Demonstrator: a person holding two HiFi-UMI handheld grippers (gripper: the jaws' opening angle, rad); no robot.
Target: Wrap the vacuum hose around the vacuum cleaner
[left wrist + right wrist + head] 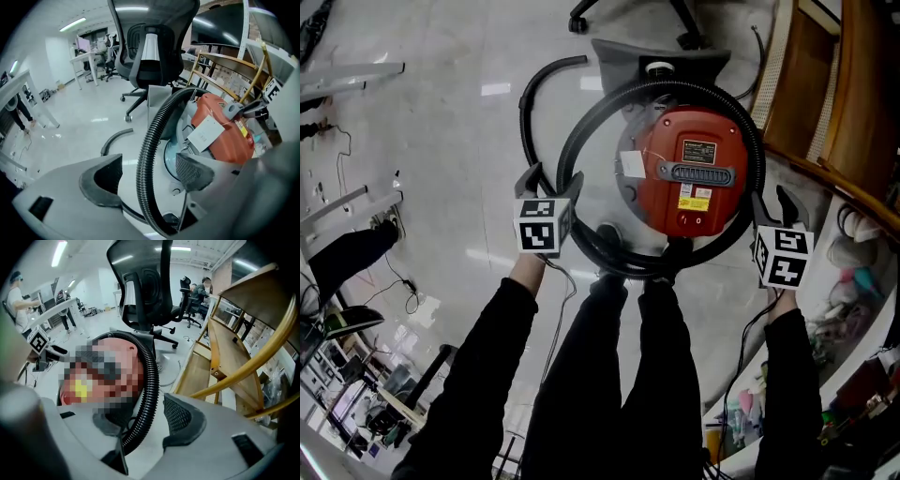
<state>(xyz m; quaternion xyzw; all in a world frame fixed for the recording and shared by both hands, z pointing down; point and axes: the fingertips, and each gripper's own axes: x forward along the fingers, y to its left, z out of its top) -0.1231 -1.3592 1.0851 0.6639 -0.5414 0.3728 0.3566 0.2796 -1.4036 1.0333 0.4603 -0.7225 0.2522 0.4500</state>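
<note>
Left gripper (145, 174) jaws: standing apart around the black ribbed plastic vacuum hose (154, 131), pads clear of it on both sides, clamping nothing.
Right gripper (147, 423) jaws: also standing apart, with the hose passing between, leaning on the inner pad and showing a gap at the outer one.
Hose position: looping once around the round red-lidded vacuum cleaner (694, 187), riding high at lid level; smooth curved end (546, 73) lying out on the glossy pale floor (441, 141).
Step in hand: probably shifting grips along the loop before drawing it snug.
Doing it well: closing squarely across the ribs, not at the pad tips; pulling slack evenly from both sides; lowering the coil onto the body.
Watching for: springy hose popping off the lid.
</note>
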